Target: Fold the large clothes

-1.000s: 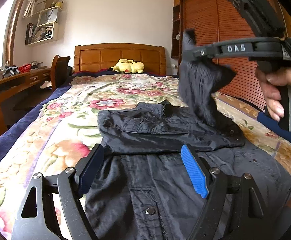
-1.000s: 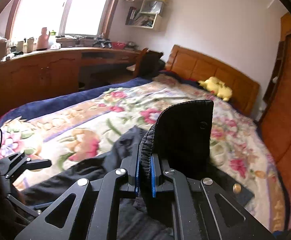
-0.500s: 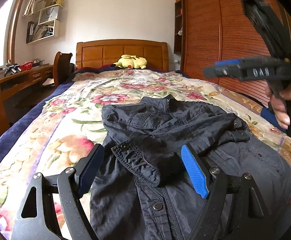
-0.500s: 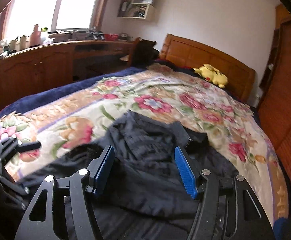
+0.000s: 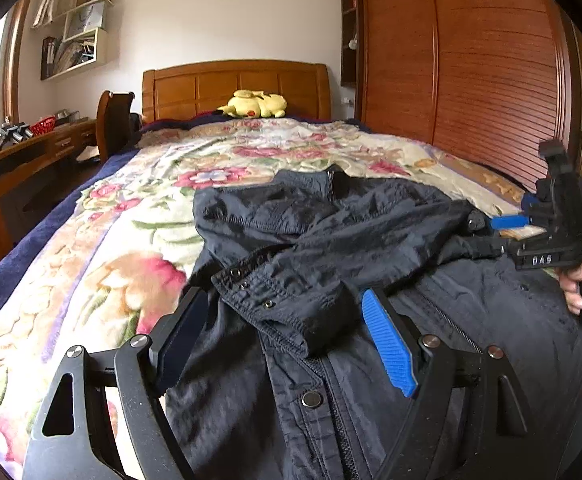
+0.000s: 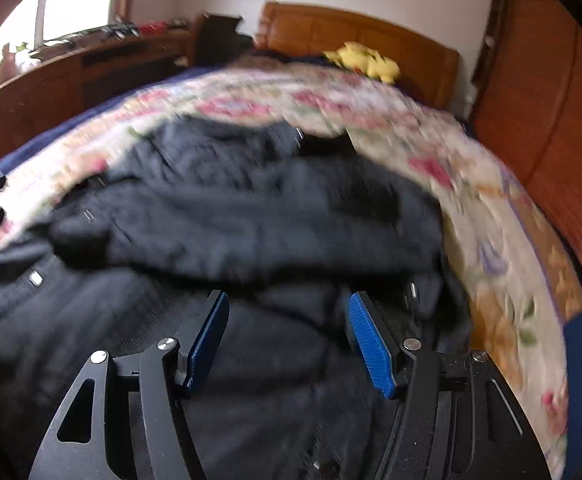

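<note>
Big wooden bed with a floral quilt [image 5: 139, 240] fills both views, dark blue blanket edge [image 5: 23, 248] along its left side, slatted wooden wardrobe [image 5: 471, 72] along the right, panelled wooden headboard [image 5: 235, 88] at the far end. Large black snap-button zip jacket [image 5: 331, 248] lies flat on the quilt, front up, collar toward the headboard; both sleeves are folded in across the chest, with the snap-studded cuff [image 5: 283, 308] of the top one lying on the zipper line. Long wooden desk [image 5: 19, 160] runs under the window on the left, dark wooden chair [image 5: 113, 120] at its far end, white wall shelf with books [image 5: 77, 48] above. Left gripper [image 5: 287, 344] hovers low over the jacket's lower front, blue pads spread wide, the cuff sitting between them but not pinched. Right gripper [image 5: 509, 222] is at the jacket's right shoulder edge, held in the person's hand [image 5: 579, 284]; in its own view, which is motion-blurred, right gripper [image 6: 289, 344] is spread wide with nothing between its pads and black fabric below it. Yellow plush toy [image 5: 257, 105] rests against the headboard. Small red basket [image 5: 45, 123] sits on the desk.
</note>
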Demonstrator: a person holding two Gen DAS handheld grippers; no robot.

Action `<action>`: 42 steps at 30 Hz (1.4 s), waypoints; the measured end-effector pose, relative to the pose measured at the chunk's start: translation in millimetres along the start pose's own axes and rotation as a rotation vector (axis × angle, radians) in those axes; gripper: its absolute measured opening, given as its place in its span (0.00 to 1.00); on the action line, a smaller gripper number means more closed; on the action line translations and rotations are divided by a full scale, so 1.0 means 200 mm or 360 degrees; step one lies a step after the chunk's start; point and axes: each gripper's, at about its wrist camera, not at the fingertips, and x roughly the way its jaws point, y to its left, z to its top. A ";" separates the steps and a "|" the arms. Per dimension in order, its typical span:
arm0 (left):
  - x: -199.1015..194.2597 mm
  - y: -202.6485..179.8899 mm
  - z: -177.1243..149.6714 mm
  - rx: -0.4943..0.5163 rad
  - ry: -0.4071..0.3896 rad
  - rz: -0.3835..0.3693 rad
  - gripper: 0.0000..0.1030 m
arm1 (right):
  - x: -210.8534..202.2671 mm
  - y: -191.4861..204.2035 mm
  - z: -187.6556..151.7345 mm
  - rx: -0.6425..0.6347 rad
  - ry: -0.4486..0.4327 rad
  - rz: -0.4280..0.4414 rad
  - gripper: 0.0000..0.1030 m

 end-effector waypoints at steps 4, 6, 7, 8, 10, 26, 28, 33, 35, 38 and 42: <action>0.03 0.00 -0.02 -0.0008 0.0044 0.0003 0.78 | 0.07 -0.08 -0.08 0.0074 0.0071 -0.0046 0.63; 0.05 0.01 -0.02 -0.0016 0.0086 0.0015 0.78 | 0.11 -0.12 -0.10 0.0107 0.0093 -0.0055 0.63; 0.07 0.01 -0.03 -0.0024 0.0110 0.0007 0.78 | 0.13 -0.13 -0.11 0.0132 0.0103 -0.0054 0.63; 0.08 0.02 -0.03 -0.0033 0.0131 0.0000 0.78 | 0.14 -0.14 -0.12 0.0158 0.0111 -0.0051 0.63; 0.10 0.02 -0.04 -0.0049 0.0167 -0.0003 0.78 | 0.18 -0.16 -0.13 0.0220 0.0125 -0.0029 0.63; 0.24 0.01 -0.09 -0.0052 0.0384 -0.0084 0.47 | 0.26 -0.19 -0.21 0.0284 0.0132 0.0008 0.63; 0.28 -0.01 -0.09 -0.0032 0.0426 -0.0087 0.41 | 0.26 -0.19 -0.21 0.0285 0.0132 0.0009 0.63; 0.30 -0.05 -0.07 -0.0017 0.0444 -0.0143 0.06 | 0.26 -0.19 -0.21 0.0283 0.0133 0.0008 0.63; 0.27 -0.06 -0.05 -0.0009 0.0403 -0.0142 0.03 | 0.26 -0.19 -0.21 0.0283 0.0133 0.0010 0.63; 0.17 -0.06 -0.01 -0.0018 0.0276 -0.0109 0.03 | 0.27 -0.19 -0.21 0.0285 0.0131 0.0011 0.63; 0.02 -0.02 0.05 -0.0053 0.0121 -0.0060 0.03 | 0.27 -0.20 -0.21 0.0288 0.0126 0.0007 0.63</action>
